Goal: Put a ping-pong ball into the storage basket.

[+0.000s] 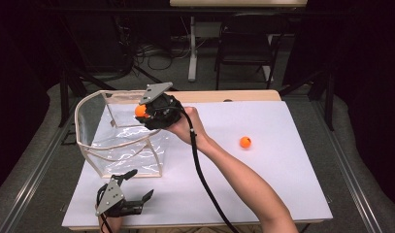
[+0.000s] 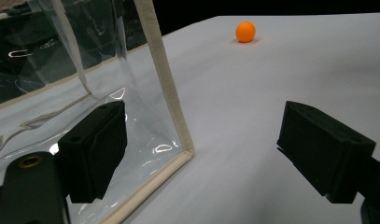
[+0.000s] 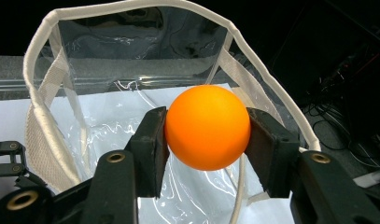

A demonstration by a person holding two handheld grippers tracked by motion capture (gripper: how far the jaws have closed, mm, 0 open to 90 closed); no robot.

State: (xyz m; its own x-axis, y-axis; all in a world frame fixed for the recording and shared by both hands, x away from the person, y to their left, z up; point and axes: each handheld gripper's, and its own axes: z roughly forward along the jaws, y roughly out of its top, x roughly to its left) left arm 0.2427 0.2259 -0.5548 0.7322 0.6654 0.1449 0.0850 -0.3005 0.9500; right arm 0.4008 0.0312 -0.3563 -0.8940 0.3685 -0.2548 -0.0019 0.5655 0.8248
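My right gripper is shut on an orange ball, which it holds above the open top of a clear plastic bag with cream trim. The same ball hangs over the bag's right rim in the high view. In the right gripper view the bag's rim curves below and beyond the ball. A second orange ball lies on the white table sheet to the right, and it also appears far off in the left gripper view. My left gripper rests open near the table's front edge, by the bag's near corner.
A dark floor with cables, a chair and a table leg lies beyond the table's far edge. The cable of the right gripper trails along the forearm. White sheet stretches between the bag and the loose ball.
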